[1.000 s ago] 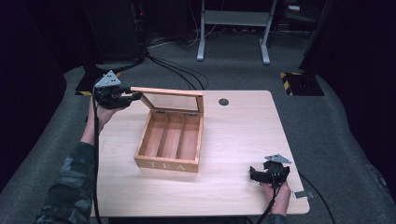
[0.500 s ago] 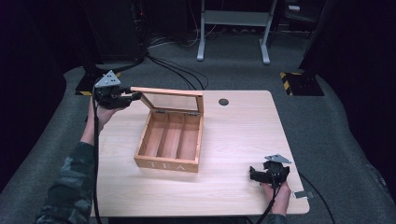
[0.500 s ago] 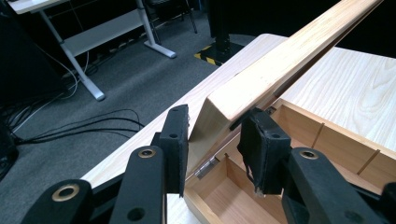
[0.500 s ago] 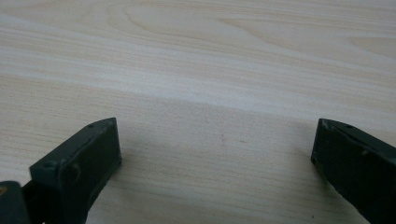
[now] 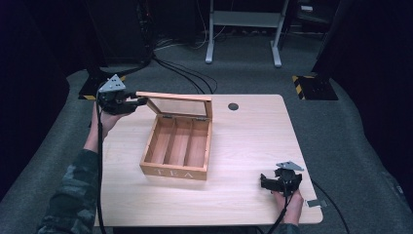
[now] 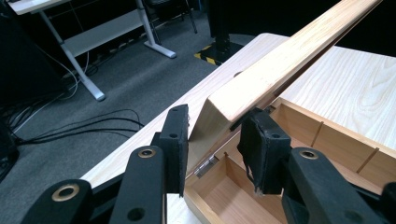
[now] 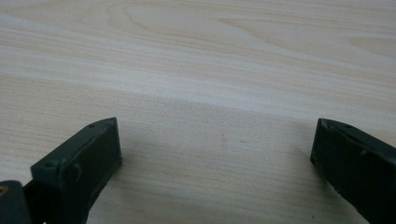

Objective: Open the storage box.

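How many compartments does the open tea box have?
3, side by side inside the tea box: left compartment, middle compartment, right compartment. All look empty, with nothing apparently hidden.

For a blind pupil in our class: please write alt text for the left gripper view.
The left gripper's two black fingers straddle a corner of the tea box's raised wooden lid, the open box's empty compartments below. The pale table, grey floor and cables lie beyond.

Raised lid [image 5: 176,103] blocks far approach; box compartments [image 5: 179,143] open from above; table [image 5: 243,146] right bare
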### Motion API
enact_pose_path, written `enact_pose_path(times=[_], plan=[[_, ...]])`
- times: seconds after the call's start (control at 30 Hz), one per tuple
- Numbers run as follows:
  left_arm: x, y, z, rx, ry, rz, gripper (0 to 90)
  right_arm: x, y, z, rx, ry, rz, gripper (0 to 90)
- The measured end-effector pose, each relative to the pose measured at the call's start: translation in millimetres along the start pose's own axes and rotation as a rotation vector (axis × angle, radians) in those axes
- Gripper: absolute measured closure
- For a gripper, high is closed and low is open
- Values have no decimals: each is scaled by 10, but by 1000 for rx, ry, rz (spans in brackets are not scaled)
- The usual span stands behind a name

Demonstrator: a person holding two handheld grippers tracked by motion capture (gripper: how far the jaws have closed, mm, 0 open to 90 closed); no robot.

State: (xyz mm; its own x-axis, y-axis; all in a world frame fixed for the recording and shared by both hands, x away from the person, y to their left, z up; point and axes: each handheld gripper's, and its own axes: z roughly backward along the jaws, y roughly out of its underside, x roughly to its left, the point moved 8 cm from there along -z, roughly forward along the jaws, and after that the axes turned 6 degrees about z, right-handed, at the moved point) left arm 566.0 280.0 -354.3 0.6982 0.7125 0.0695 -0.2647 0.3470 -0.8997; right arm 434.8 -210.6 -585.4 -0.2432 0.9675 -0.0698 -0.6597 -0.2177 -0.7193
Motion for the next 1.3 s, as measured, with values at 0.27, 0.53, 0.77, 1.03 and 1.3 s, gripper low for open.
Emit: enact_pose_path(times=[0.27, 0.53, 0.77, 1.03, 1.3], plan=[[-69, 74, 43, -18, -25, -20, 624, 0, 1, 2, 2, 0, 0, 11], [-150, 200, 101, -33, -10, -6, 605, 1, 0, 0, 0, 0, 0, 11], [-245, 327, 153, -45, 0, 5, 543, 1, 0, 0, -1, 0, -1, 11], [-370, 530, 203, -65, 5, 15, 510, 1, 0, 0, -1, 0, -1, 12], [-516, 796, 230, -61, 15, 37, 494, 1, 0, 1, -1, 0, -1, 12]])
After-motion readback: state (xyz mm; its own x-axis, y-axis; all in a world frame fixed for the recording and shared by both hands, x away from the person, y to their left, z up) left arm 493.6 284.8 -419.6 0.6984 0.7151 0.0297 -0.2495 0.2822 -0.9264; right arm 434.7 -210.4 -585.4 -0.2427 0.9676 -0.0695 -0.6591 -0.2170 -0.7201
